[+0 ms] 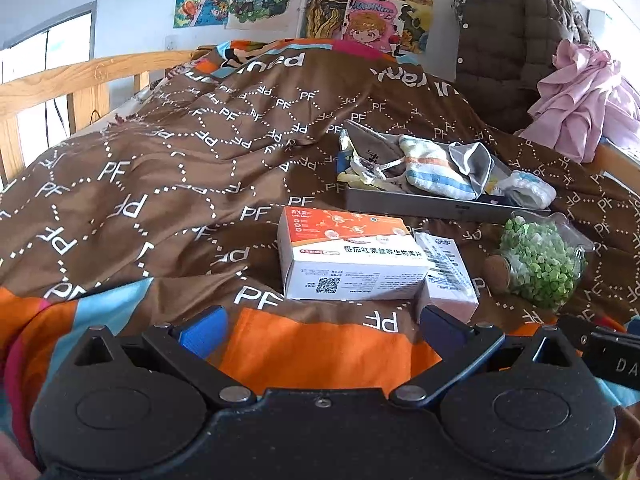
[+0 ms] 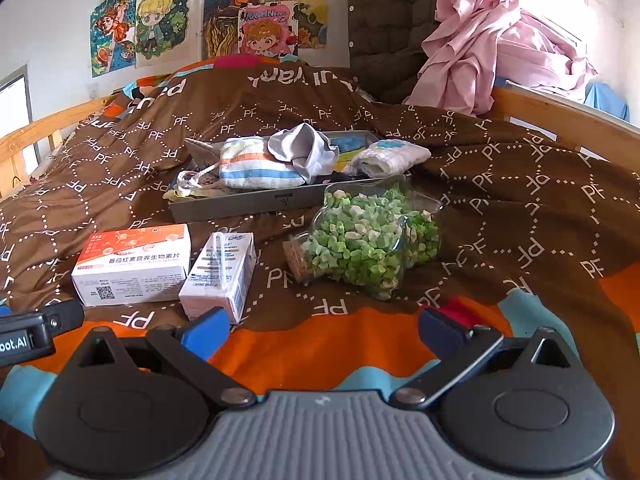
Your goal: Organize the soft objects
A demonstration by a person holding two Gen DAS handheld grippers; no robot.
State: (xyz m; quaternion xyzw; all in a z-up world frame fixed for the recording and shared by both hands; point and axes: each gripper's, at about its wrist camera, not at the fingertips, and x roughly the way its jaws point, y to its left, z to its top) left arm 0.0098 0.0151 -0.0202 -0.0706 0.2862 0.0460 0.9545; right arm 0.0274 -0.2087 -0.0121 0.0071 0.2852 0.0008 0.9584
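Here, left gripper (image 1: 320, 330) low over the near orange edge of the bedspread (image 1: 160, 152), jaws spread wide, nothing between them. Farther on, orange-and-white box (image 1: 348, 252) bearing Chinese print and a QR code, then small carton (image 2: 220, 272) with straw. Beyond, grey tray (image 2: 256, 204) heaped with soft things: striped cloth (image 2: 256, 168), grey cloth (image 2: 304, 152), and a white roll (image 2: 388, 158) half over its right rim. Right again, corked jar (image 2: 368, 240) of green bits. Right gripper (image 2: 322, 330) likewise gaping, empty. Likely best: reach past the hard items, pinch cloth mid-fold, lift clear. "PF" repeated across the bedspread.
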